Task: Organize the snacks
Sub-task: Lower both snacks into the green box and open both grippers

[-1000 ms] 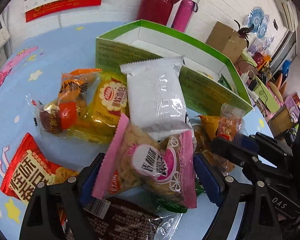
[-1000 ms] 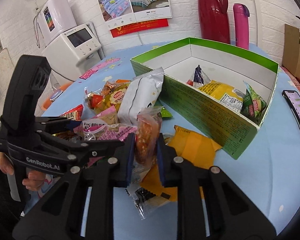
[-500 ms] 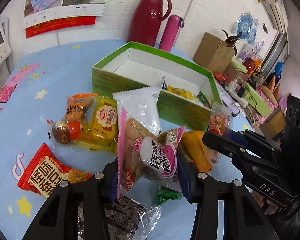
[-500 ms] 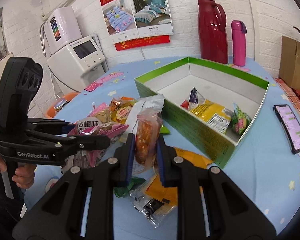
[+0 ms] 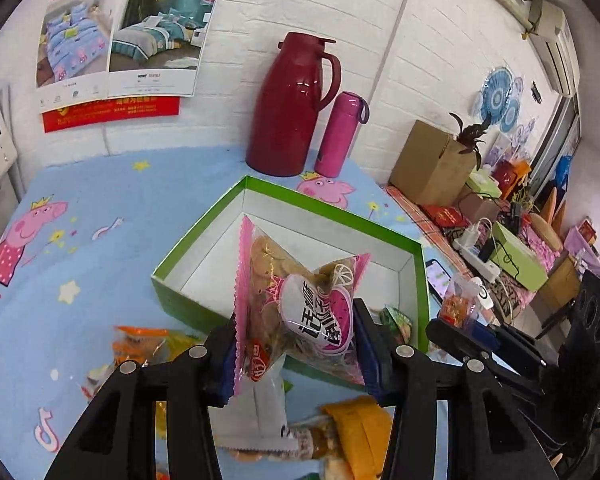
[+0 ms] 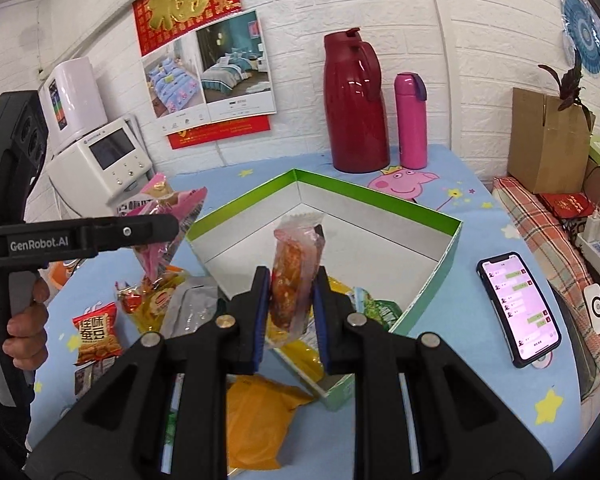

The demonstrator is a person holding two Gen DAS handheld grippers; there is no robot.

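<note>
Blue tablecloth (image 5: pixel 100 264); both grippers hold snacks above box (image 6: pixel 452 236).

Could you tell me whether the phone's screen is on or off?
On: the phone lies face up on the blue tablecloth, its screen lit with a chat.

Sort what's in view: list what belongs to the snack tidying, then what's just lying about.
Job:
pink plum snack packet in left gripper
clear orange snack packet in right gripper
green-rimmed cardboard box
red snack bag

Bystanders:
dark red thermos jug
pink bottle
black smartphone
</note>
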